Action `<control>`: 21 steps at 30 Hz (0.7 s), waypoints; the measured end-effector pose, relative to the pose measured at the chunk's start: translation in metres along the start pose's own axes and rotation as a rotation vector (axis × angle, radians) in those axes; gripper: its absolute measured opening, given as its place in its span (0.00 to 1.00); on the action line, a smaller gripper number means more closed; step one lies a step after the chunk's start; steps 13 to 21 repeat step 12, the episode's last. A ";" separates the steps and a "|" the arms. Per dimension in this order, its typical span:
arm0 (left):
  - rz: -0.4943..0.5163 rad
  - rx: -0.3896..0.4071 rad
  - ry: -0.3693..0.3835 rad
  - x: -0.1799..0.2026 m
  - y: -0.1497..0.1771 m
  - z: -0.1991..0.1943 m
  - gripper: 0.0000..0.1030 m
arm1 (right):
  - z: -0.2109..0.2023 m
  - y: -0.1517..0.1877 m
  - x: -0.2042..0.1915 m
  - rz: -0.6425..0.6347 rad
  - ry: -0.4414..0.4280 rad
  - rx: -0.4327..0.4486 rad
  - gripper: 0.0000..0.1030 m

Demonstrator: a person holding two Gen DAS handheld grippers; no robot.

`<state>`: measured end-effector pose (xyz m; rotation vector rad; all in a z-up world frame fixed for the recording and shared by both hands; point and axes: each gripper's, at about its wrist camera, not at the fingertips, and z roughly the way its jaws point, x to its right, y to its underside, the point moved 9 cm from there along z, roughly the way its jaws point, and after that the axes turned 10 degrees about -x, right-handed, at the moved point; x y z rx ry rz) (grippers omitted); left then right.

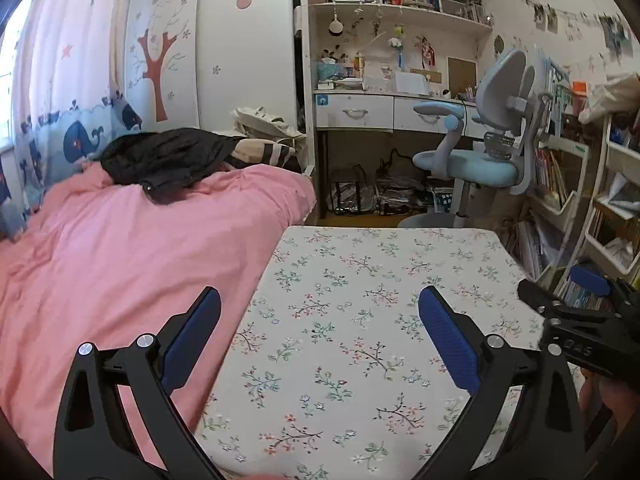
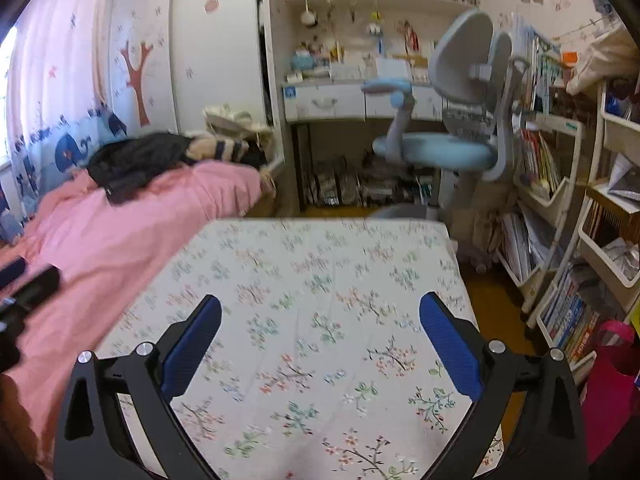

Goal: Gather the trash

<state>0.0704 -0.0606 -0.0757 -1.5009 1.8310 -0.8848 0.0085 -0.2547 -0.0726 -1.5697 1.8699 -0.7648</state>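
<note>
A small table with a floral cloth (image 1: 360, 280) fills the foreground; it also shows in the right wrist view (image 2: 320, 272). No trash shows on it in either view. My left gripper (image 1: 319, 304) is open and empty above the table's near left part. My right gripper (image 2: 320, 312) is open and empty above the table's near part. The right gripper's body also shows at the right edge of the left wrist view (image 1: 580, 320). The left gripper's body shows at the left edge of the right wrist view (image 2: 28, 292).
A bed with a pink cover (image 1: 120, 248) lies along the table's left side, with dark clothes (image 1: 160, 156) on it. A blue chair (image 1: 480, 152) and desk (image 1: 360, 112) stand behind. Bookshelves (image 2: 560, 200) line the right. A pink bag (image 2: 612, 372) stands at the near right.
</note>
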 end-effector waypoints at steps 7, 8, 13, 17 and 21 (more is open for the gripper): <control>0.008 -0.085 0.017 0.002 0.003 0.015 0.93 | 0.068 0.023 0.022 0.008 0.067 -0.216 0.93; 0.015 -0.085 0.015 0.001 0.002 0.016 0.93 | 0.074 0.025 0.024 0.007 0.075 -0.233 0.93; 0.007 -0.097 0.022 -0.002 0.000 0.019 0.93 | 0.088 0.027 0.033 0.001 0.105 -0.265 0.93; 0.007 -0.097 0.022 -0.002 0.000 0.019 0.93 | 0.088 0.027 0.033 0.001 0.105 -0.265 0.93; 0.007 -0.097 0.022 -0.002 0.000 0.019 0.93 | 0.088 0.027 0.033 0.001 0.105 -0.265 0.93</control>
